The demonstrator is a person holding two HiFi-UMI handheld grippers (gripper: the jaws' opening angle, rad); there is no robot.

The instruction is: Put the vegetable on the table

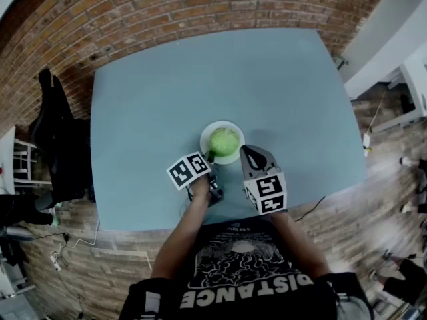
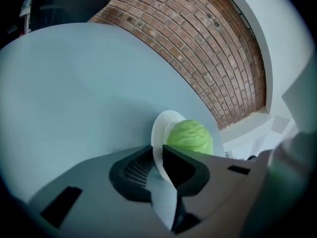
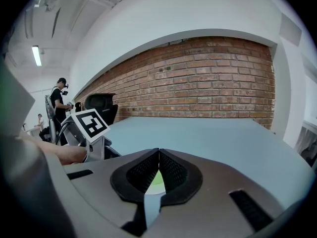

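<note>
A green cabbage (image 1: 223, 141) lies on a small white plate (image 1: 230, 157) near the front of the blue-grey table (image 1: 200, 79). My left gripper (image 1: 209, 157) is shut on the plate's near-left rim. In the left gripper view the plate (image 2: 162, 128) stands edge-on between the jaws of that gripper (image 2: 157, 155), with the cabbage (image 2: 190, 137) just beyond. My right gripper (image 1: 245, 150) hovers at the plate's right edge, shut with nothing held. In the right gripper view its jaws (image 3: 158, 153) meet at the tips, and a sliver of green shows below them.
A black office chair (image 1: 60, 145) stands off the table's left edge. The table's front edge (image 1: 220, 222) is close to my body. The left gripper's marker cube (image 3: 89, 124) sits at the left of the right gripper view, with a person (image 3: 60, 100) standing far behind.
</note>
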